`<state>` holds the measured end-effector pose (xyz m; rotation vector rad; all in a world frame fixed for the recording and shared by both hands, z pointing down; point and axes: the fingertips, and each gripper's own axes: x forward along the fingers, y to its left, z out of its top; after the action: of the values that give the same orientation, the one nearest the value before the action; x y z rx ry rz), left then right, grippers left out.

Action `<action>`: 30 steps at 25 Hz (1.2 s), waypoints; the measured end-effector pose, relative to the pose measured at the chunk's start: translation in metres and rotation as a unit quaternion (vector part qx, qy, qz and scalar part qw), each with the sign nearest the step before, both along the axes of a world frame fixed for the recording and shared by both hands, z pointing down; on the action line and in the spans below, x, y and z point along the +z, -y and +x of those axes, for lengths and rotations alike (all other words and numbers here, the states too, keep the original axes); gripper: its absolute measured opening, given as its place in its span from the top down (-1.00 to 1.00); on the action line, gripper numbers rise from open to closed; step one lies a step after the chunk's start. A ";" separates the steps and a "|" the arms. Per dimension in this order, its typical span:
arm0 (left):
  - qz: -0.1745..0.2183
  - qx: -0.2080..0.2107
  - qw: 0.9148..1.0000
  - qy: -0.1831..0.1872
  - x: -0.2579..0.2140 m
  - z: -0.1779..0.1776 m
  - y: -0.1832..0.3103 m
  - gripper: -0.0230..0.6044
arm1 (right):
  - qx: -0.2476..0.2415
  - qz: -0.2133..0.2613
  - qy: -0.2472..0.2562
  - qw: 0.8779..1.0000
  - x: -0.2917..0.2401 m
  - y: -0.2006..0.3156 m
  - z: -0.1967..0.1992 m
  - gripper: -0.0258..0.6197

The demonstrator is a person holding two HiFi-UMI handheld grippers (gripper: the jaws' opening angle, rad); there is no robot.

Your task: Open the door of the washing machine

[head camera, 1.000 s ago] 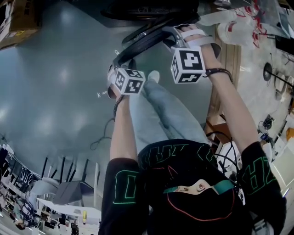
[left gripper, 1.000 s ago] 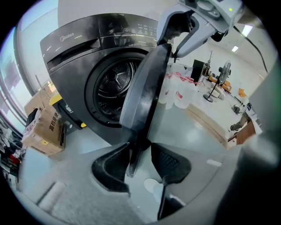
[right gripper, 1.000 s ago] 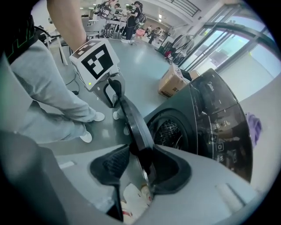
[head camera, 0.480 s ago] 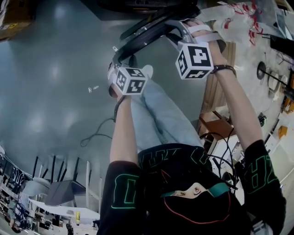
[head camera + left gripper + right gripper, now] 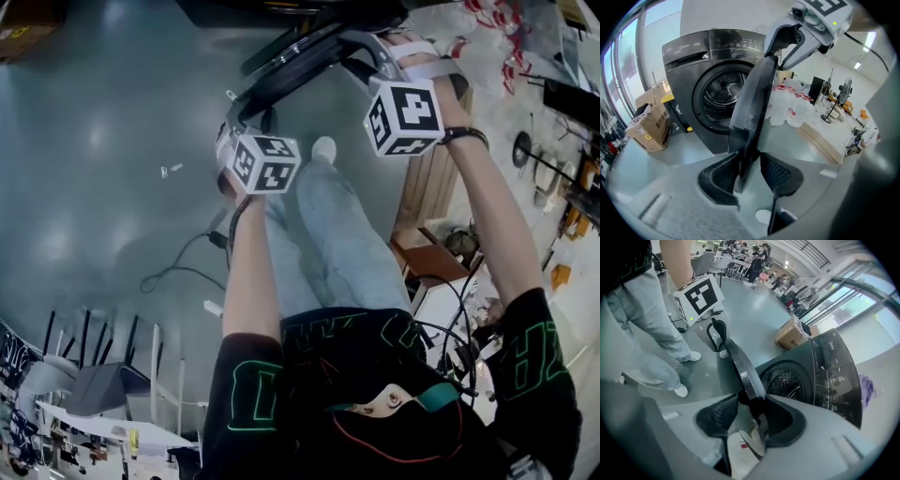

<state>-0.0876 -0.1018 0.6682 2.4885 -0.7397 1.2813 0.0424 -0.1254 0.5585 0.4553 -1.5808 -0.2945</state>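
person: black top with green print, pale jeans point(image 5: 328, 234), both arms stretched forward and down.
cubes: one marker cube on each gripper; the left cube point(image 5: 265, 162) sits lower in the head view, the right cube point(image 5: 405, 115) higher and further right.
left gripper point(image 5: 750, 161): its jaws have just been closing. The edge of the door point(image 5: 752, 108) stands between them, both pads press on its faces, and its thickness holds them partly apart.
right gripper point(image 5: 752, 405): jaws partly apart, clamped on the door's rim, which runs up between the pads.
grip spots: the grippers hold opposite points of the rim, and each shows at the far end of the door in the other's view.
door: dark and round, swung off the front of the washer point(image 5: 689, 61), seen edge-on, standing out over the floor between person and washer.
washer: dark grey front-loader just behind the door, control panel along its top, opening uncovered.
drum point(image 5: 723, 89): perforated metal, in full view through the opening.
box point(image 5: 649, 126): cardboard, on the floor just beside the washer, at the left in the left gripper view.
bags point(image 5: 790, 110): clear plastic with red print, on the floor at the washer's other side.
floor point(image 5: 94, 141): grey and glossy; a black cable point(image 5: 183, 267) lies on it.
far end: desks and chairs point(image 5: 122, 375) well apart from the washer.
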 end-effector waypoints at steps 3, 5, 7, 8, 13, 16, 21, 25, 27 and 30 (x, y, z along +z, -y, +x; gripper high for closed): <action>0.009 -0.028 1.000 -0.001 -0.001 -0.003 -0.009 0.45 | -0.019 0.009 0.014 1.000 -0.002 -0.007 -0.002 0.39; 0.021 -0.048 0.999 0.007 -0.001 -0.003 -0.011 0.44 | -0.034 0.017 0.028 0.999 -0.004 -0.009 -0.003 0.39; 0.028 -0.065 0.997 0.019 0.000 -0.001 -0.011 0.42 | -0.051 0.026 0.040 0.998 -0.006 -0.009 -0.001 0.39; 0.030 -0.073 0.997 0.024 0.000 -0.001 -0.012 0.41 | -0.061 0.030 0.044 0.997 -0.006 -0.009 -0.002 0.39; 0.030 -0.100 0.994 0.037 0.003 0.003 -0.033 0.40 | -0.104 0.029 0.067 0.992 -0.006 -0.023 -0.001 0.39; 0.033 -0.121 0.991 0.043 0.005 0.009 -0.045 0.39 | -0.123 0.026 0.075 0.989 -0.005 -0.031 0.003 0.39; 0.034 -0.144 0.988 0.054 0.008 0.015 -0.058 0.38 | -0.151 0.020 0.076 0.985 -0.004 -0.040 0.008 0.39; 0.018 -0.159 0.986 0.048 0.009 0.019 -0.070 0.38 | -0.164 0.013 0.072 0.984 -0.003 -0.048 0.010 0.39; 0.013 -0.160 0.986 0.042 0.008 0.022 -0.076 0.39 | -0.161 0.010 0.072 0.984 -0.003 -0.053 0.013 0.39; 0.015 -0.166 0.985 0.031 0.008 0.024 -0.078 0.39 | -0.161 0.011 0.067 0.985 -0.004 -0.053 0.016 0.39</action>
<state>-0.0633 -0.0239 0.6759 2.2298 -1.1400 1.2349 0.0580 -0.0725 0.5544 0.2379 -1.7838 -0.5371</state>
